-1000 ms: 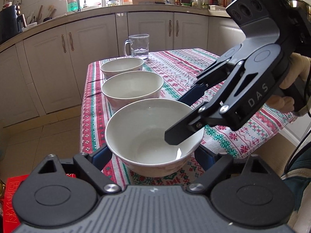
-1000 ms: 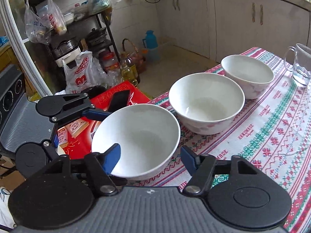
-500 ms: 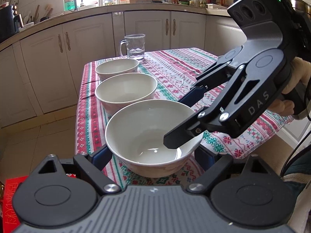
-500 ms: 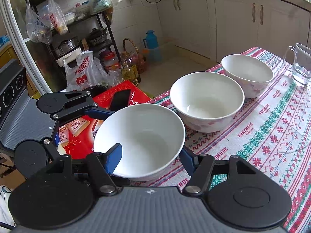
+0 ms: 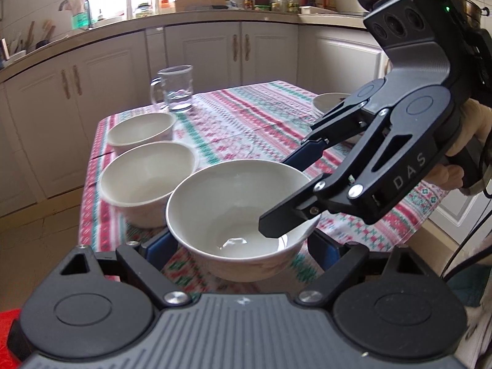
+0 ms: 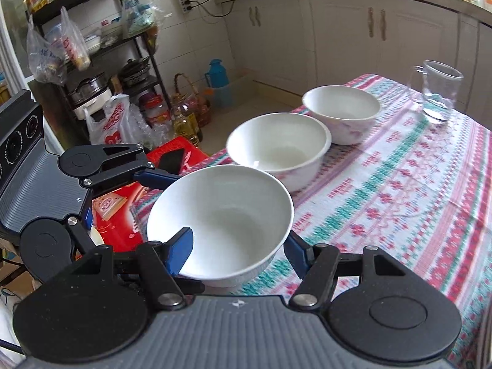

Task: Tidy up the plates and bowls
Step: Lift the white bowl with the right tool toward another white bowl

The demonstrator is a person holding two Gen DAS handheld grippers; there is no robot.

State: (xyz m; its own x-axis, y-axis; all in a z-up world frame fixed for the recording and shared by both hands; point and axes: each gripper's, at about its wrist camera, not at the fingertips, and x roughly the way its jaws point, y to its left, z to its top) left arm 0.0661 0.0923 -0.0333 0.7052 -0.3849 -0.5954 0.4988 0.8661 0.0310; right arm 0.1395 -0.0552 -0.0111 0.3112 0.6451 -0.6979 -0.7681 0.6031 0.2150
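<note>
While both grippers hold the nearest bowl (image 5: 233,215) between them, the letters "DAS" stand out white on the right gripper (image 5: 289,190), whose fingers are clamped across the bowl's rim, one inside and one outside. The left gripper (image 5: 243,246) has its blue pads set against the bowl's two outer sides, clamped on it. Compared with a second ago, this bowl has travelled along the patterned tablecloth (image 6: 399,190), where "HANDMADE" was readable earlier but is blurred now. It sits just beside the middle bowl (image 6: 279,150), closer than before; the far bowl (image 6: 341,113) and glass mug (image 6: 436,92) lie beyond it.
</note>
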